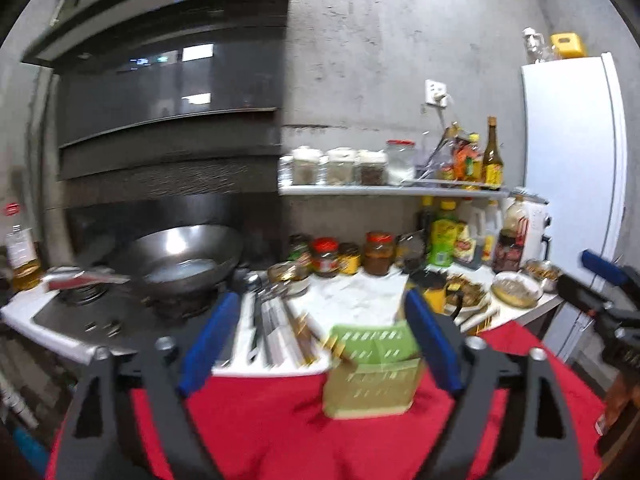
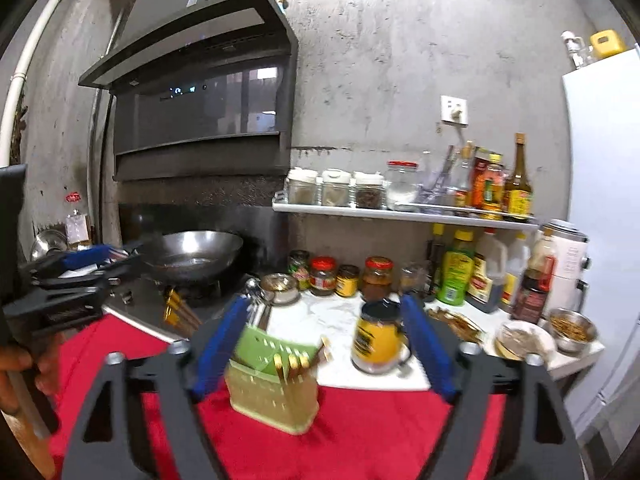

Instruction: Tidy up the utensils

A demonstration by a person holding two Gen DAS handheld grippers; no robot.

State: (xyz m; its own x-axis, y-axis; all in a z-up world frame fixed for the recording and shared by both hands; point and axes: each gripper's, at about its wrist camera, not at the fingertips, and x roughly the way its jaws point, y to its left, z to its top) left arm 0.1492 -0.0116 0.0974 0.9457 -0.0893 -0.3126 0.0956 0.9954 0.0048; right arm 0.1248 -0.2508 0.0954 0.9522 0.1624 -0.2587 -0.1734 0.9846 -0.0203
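Red cloth [image 1: 280,420] spreads closest to both cameras, and on it stands the green slotted utensil holder [image 1: 372,376], upright, with gold-ended chopsticks [image 2: 298,360] sticking out of its top in the right wrist view. Both pairs of tongs hang above the cloth with blue pads spread wide, gripping nothing: the left tongs [image 1: 320,344] frame the holder between their fingers, and the right tongs [image 2: 322,348] bracket the holder and a yellow jar [image 2: 378,340] with a dark lid. Loose utensils [image 1: 276,320], metal pieces and chopsticks, lie on the white surface [image 1: 360,300] just beyond the cloth in the left view. Only the right view shows another gold-tipped bundle [image 2: 178,312] resting at the stove's edge near the wok [image 2: 194,256]. Only the left view shows a clear oil bottle [image 1: 22,256] at the far left. Sauce jars [image 2: 324,276] and bottles line the wall under a shelf [image 2: 400,212] of spice containers; their labels are too blurred to read. A white fridge [image 1: 576,152] stands at the right.
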